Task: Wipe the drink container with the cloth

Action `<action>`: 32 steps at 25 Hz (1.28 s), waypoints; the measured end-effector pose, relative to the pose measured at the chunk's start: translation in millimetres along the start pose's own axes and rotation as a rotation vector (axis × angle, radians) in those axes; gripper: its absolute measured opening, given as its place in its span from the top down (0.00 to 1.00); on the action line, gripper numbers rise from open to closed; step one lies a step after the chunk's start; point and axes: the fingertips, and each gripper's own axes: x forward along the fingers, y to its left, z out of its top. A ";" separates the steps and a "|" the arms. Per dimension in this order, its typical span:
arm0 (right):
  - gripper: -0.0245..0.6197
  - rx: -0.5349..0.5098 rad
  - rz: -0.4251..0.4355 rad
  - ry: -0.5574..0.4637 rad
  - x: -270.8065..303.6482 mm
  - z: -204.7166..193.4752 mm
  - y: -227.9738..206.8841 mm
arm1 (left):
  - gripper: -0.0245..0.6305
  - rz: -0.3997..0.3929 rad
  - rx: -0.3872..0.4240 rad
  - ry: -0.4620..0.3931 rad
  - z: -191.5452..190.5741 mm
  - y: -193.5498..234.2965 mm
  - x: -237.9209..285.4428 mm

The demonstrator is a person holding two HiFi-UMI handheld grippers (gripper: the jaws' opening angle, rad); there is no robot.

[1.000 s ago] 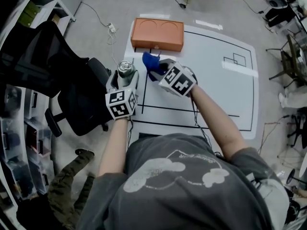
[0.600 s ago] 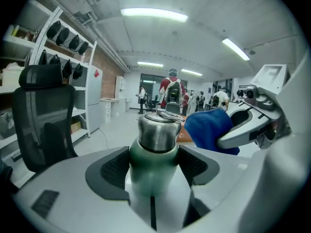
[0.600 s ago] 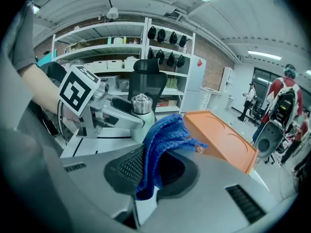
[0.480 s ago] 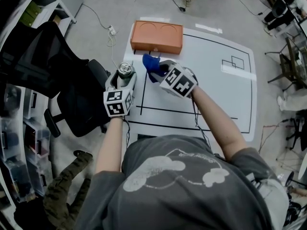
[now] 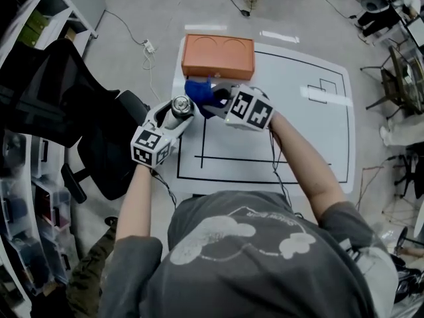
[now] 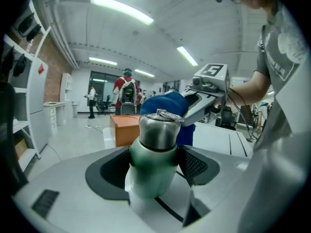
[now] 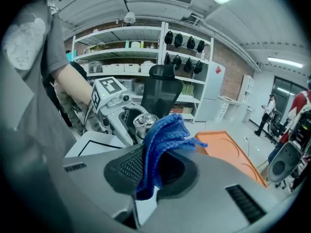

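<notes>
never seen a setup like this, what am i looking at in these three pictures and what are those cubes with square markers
There is no robot here. A person holds a two-jaw gripper in each hand, and the marker cubes are part of those grippers. The top-down picture comes from a camera on the person's head. The other two come from cameras riding on each gripper, looking along its jaws.

The left gripper grips a green bottle with a steel top; its jaws have just been closing on it. The right gripper pinches a blue cloth and holds it close to the bottle's top.

Below them is a white table marked with black lines. An orange tray sits at its far edge.
</notes>
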 end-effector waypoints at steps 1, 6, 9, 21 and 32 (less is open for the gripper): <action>0.90 -0.009 0.013 0.003 3.0 1.9 -0.3 | 0.48 -0.038 0.013 0.007 0.1 -0.8 0.9; 0.90 -0.067 0.088 0.040 17.0 6.3 -2.6 | 0.48 -0.217 0.084 0.037 3.3 -5.2 4.0; 0.90 -0.103 0.142 0.060 22.8 6.7 -5.2 | 0.48 -0.324 0.110 0.052 1.7 -5.9 5.0; 0.90 -0.144 0.301 0.159 43.4 -8.3 -17.1 | 0.48 -0.530 0.173 0.070 1.6 -9.6 4.5; 0.90 -0.142 0.328 0.280 69.2 -48.0 -13.3 | 0.48 -0.500 0.153 0.048 3.0 -7.9 4.4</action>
